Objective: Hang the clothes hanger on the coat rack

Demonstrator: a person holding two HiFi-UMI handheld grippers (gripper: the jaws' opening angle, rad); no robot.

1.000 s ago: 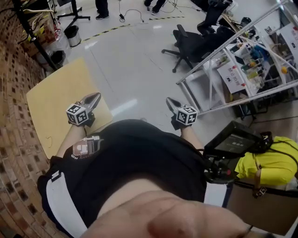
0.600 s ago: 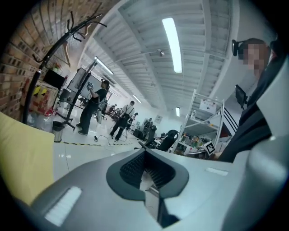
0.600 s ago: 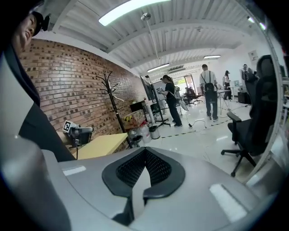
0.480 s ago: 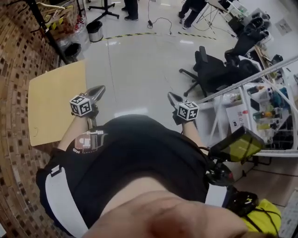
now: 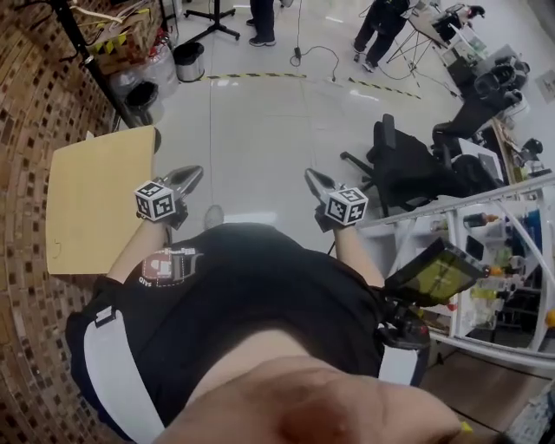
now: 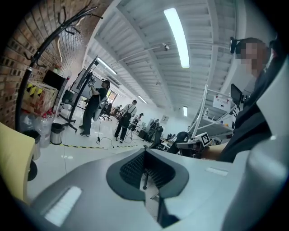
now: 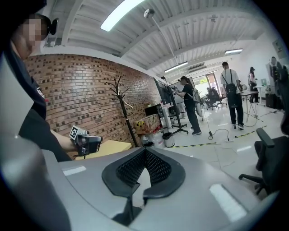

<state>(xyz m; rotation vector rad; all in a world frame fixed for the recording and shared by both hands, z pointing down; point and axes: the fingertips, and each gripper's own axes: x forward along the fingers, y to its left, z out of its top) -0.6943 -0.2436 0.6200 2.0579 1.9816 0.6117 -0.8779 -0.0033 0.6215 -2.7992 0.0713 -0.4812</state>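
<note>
Our left tongs [image 5: 192,176] and right tongs [image 5: 310,179] are pressed together, empty (coat rack [image 7: 123,109] stands by the brick wall [image 7: 81,90]).

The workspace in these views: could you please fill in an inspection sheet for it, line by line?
Surface: tan table against the brick wall; a small mark near its edge, too small to identify.
Job's things: coat rack stands past the table; no clothes hanger can be made out for certain.
Clutter: two bins and boxes near the rack's foot.
Grippers: left gripper shut, nothing between its jaws; right gripper shut, also empty.
Cables: one cable lies on the floor by the standing people.
Surroundings: office chair and metal shelf rack on the right; striped floor tape.
</note>
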